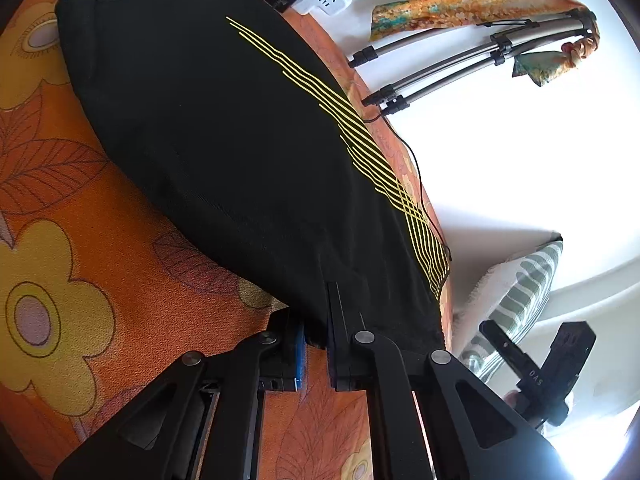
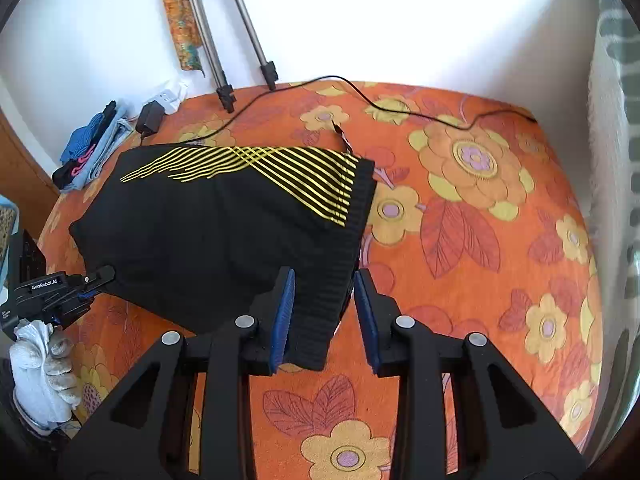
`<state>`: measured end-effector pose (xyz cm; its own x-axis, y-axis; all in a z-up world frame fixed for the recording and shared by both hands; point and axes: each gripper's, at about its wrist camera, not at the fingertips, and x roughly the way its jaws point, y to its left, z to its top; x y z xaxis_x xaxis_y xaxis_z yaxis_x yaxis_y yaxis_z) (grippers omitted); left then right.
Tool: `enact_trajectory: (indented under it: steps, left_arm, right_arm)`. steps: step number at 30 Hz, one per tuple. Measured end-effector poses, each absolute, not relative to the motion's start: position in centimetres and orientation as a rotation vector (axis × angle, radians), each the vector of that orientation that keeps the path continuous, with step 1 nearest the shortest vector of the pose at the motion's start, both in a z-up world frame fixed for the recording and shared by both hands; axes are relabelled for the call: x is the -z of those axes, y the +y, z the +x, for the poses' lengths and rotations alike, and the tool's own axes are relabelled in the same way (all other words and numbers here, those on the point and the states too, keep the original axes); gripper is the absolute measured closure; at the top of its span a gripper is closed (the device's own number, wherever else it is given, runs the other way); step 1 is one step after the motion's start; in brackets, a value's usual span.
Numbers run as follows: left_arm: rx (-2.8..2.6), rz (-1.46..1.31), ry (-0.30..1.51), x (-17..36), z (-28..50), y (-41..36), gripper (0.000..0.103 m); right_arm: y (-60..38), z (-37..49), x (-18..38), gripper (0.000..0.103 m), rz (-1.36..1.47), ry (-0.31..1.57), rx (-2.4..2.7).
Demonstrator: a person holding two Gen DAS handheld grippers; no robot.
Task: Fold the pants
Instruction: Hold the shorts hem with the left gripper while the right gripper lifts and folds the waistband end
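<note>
pants [image 2: 224, 232] on floral cloth [image 2: 480, 280], edge pinched in left jaws, waistband between wide right jaws

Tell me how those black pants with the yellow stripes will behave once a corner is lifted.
The black pants will probably hang limp: they lie flat, following the floral cover. The ribbed waistband, thicker looking, may sag less. They likely drag rather than slide, since both surfaces look like matte cloth. The right gripper stands open around the waistband corner; the left gripper sits at the other edge.
</note>
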<state>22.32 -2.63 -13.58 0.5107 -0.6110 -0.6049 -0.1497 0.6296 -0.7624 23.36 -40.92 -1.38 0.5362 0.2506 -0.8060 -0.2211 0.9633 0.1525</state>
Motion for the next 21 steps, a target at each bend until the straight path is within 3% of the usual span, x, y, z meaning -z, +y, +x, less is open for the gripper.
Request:
enact_trajectory:
  steps: [8, 12, 21]
  left_arm:
    - [0.33, -0.794, 1.033, 13.9, 22.6, -3.1, 0.096]
    - [0.329, -0.717, 1.029, 13.4, 22.8, -3.7, 0.096]
    - [0.309, -0.656, 1.054, 12.9, 23.0, -4.0, 0.096]
  right_arm:
    - [-30.9, 33.6, 0.4, 0.07, -0.272, 0.973, -0.599]
    - [-27.3, 38.3, 3.0, 0.052, -0.368, 1.046, -0.738]
    - [-21.8, 43.8, 9.2, 0.052, -0.496, 1.128, -0.885]
